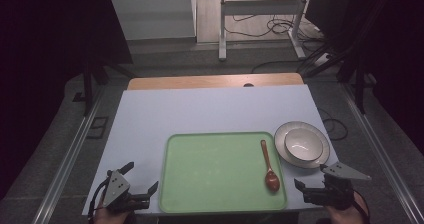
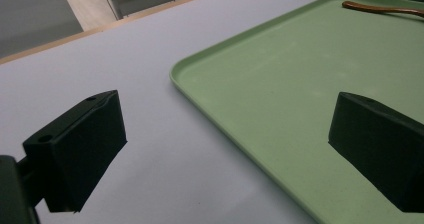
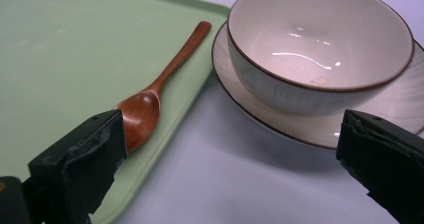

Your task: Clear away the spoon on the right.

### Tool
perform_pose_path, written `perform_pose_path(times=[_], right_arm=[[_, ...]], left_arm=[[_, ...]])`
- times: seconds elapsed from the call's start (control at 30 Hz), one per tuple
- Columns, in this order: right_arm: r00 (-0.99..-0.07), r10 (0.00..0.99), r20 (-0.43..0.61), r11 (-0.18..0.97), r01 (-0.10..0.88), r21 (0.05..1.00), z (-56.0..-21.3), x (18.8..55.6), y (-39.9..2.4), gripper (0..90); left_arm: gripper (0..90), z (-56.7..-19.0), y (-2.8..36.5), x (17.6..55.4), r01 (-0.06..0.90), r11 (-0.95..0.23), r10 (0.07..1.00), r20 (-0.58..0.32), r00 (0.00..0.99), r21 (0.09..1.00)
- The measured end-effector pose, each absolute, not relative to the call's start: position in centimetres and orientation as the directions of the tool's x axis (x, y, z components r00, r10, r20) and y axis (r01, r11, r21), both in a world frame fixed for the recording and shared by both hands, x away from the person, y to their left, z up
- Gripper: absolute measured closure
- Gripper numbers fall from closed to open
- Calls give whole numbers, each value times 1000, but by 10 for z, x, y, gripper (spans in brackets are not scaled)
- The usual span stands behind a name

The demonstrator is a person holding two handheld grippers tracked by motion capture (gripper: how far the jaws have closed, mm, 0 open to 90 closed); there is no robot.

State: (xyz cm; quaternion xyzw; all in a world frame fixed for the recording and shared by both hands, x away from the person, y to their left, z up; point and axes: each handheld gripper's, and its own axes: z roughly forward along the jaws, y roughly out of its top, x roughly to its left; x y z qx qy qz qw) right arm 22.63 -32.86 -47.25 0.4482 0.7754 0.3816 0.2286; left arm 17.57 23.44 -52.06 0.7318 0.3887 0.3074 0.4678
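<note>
A wooden spoon (image 1: pixel 269 167) is laid along the right edge of a green tray (image 1: pixel 215 171), with both tongs held apart at the near edge of the counter (image 1: pixel 200 109).

The spoon is seen with its bowl toward the person and its handle pointing away, just inside the tray's right rim; the rest of the tray is left bare. Just beside that rim, off the tray, a white bowl (image 1: pixel 303 144) is set on a white plate (image 1: pixel 285 134), near the counter's right edge. The right tongs (image 1: pixel 314 178) are held near the plate and the spoon's bowl, jaws wide apart, nothing between them. The left tongs (image 1: pixel 142 176) are held at the tray's near left corner, jaws likewise spread. Open counter is left beyond and left of the tray.
</note>
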Motion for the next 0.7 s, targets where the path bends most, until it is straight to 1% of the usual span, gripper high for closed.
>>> perform_pose_path(times=[0.43,0.57,0.7], right_arm=[[-449,893,18,266,561,784,-485,217,-345,0],[-447,894,38,259,583,770,-488,219,-347,0],[-458,888,45,260,579,773,-488,219,-346,0]], left_arm=[[17,-521,235,176,284,-251,860,79,504,925],[17,-521,235,176,284,-251,860,79,505,925],[17,-521,235,176,285,-253,860,80,504,925]])
